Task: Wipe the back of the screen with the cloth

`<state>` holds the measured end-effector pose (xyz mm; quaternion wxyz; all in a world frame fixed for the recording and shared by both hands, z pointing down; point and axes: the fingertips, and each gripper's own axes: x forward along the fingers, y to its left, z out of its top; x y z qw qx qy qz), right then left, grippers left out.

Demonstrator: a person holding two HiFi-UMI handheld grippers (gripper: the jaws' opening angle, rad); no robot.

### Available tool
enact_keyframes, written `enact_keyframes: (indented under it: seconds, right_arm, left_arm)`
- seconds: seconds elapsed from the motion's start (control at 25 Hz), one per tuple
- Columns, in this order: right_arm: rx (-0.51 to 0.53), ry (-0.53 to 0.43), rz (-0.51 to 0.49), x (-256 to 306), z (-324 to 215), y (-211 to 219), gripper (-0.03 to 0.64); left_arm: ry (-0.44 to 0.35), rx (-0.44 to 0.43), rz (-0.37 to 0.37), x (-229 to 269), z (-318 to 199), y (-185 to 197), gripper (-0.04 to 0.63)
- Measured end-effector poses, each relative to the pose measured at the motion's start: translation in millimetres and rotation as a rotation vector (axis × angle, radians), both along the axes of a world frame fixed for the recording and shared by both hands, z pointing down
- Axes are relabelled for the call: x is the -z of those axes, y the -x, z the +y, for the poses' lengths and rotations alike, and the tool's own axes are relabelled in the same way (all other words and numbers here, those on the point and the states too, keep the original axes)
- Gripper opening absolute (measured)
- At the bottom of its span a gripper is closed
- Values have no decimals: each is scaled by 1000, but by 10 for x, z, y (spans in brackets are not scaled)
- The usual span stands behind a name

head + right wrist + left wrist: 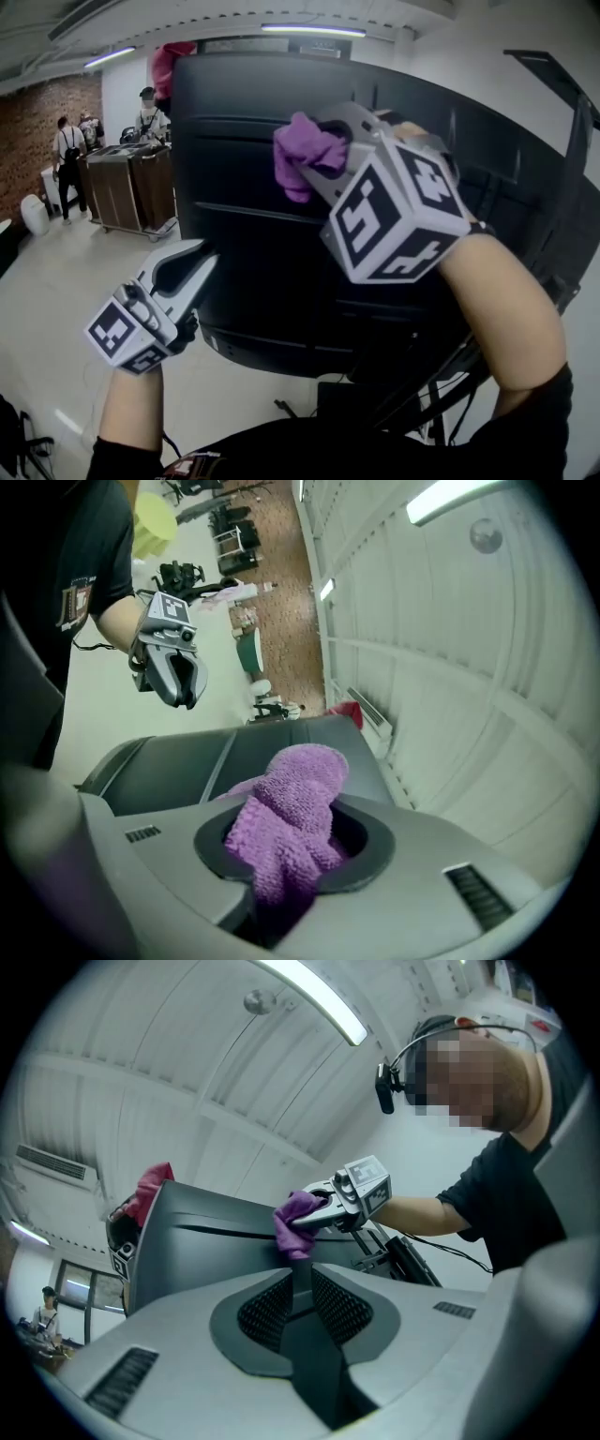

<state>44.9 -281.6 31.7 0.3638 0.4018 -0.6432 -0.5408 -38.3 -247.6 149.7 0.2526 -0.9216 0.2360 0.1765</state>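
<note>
Here the right gripper point(330, 171) pinches a bunched purple cloth point(300, 150), plain in its own view; the left gripper view adds that the cloth lies against the upper back of the black screen point(253, 234). The left gripper point(192, 269), jaws pressed together on nothing, sits by the screen's lower left edge; only the head view shows people point(67, 155) beside a cart point(127, 187) beyond

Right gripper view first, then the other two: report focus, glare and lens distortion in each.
Right gripper view: the purple cloth is sharp up close, with strong fisheye bending and black corners. Left gripper view: the ceiling light is blown out white, and straight lines curve. Head view: the screen is dark, its back showing little detail.
</note>
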Motion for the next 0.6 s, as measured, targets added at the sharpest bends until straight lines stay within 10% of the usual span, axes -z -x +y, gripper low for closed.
enact_keyframes:
  seconds: [0.28, 0.6]
  right_arm:
    - [80, -19, 165, -362, -481, 1307, 114]
    - [15, -4, 246, -475, -596, 1129, 115]
  left_arm:
    - [42, 12, 18, -85, 101, 366, 58]
    - [57, 7, 37, -140, 129, 517, 58]
